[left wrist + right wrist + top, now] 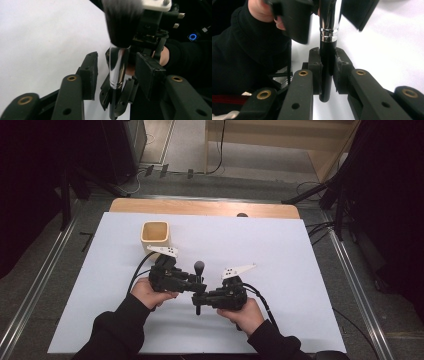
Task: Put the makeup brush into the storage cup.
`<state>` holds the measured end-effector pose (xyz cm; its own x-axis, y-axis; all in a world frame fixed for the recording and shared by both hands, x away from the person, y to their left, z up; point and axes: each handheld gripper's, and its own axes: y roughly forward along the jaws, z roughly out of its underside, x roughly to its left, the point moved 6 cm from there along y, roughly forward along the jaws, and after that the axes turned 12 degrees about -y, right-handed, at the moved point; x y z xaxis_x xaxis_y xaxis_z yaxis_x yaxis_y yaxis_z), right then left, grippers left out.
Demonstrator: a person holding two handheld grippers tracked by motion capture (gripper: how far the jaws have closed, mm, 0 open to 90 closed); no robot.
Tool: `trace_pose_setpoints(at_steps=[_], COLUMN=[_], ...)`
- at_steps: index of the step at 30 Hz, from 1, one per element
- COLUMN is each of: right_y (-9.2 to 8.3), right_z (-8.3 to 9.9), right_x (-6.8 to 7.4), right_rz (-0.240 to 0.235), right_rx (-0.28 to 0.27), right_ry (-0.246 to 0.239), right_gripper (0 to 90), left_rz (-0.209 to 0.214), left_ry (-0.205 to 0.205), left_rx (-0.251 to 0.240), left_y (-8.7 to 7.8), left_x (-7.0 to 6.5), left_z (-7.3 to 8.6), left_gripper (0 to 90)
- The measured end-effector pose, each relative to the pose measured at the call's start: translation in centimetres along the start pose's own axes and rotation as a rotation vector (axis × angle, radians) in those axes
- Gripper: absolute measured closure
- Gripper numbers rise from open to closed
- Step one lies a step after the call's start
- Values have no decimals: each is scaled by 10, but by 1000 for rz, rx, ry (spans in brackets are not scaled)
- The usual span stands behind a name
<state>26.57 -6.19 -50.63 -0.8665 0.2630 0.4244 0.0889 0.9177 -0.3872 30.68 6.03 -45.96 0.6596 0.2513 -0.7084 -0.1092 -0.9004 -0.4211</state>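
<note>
A makeup brush [199, 270] with a dark bristle head, a silver ferrule [118, 67] and a black handle [327, 75] stands upright over the white table sheet, between my two hands. My right gripper [327, 63] is shut on the black handle just below the ferrule, and in the high view it [200, 301] reaches in from the right. My left gripper [118, 73] is open, with its jaws on either side of the ferrule and a gap on each side. In the high view the left gripper [196, 286] reaches in from the left.
A small tan square cup [155, 237] stands open-topped on the white sheet [280, 250], just behind my left hand. A small dark object [242, 214] sits at the table's wooden far edge. Metal rails run along the floor at both sides of the table.
</note>
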Motion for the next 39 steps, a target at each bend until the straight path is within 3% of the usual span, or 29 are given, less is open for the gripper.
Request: trace_pose_setpoints(at_steps=[3,8,13,16,19,22,25,35,39], right_y=[0,0,0,0,0,0,0,4,3], right_z=[0,0,0,0,1,1,2,3,3], right_x=[-1,0,0,0,0,-1,-2,-1,-1], right_rz=[5,5,6,2,4,8,6,1,1], right_rx=[-4,-5,-10,-12,-5,-7,-4,3,1], right_ry=[-4,8,19,25,28,28,32,41,47], right_gripper=[791,791,792,791,791,791,791,791,791], left_rz=[10,-11,0,-20,-11,-27,-36,-44,-44], left_ry=[-20,-27,-63,-49,-48,-11,-14,-35,-38], left_rx=[-38,-65,-150,-140,-131,-137,-136,-123,-122], left_y=[-1,0,-3,-2,-1,-1,-2,-1,-1], left_x=[0,4,7,6,5,4,4,3,3], left_z=[2,8,7,8,9,10,10,10,9], left_gripper=[479,430,442,462,452,424,465,736,770])
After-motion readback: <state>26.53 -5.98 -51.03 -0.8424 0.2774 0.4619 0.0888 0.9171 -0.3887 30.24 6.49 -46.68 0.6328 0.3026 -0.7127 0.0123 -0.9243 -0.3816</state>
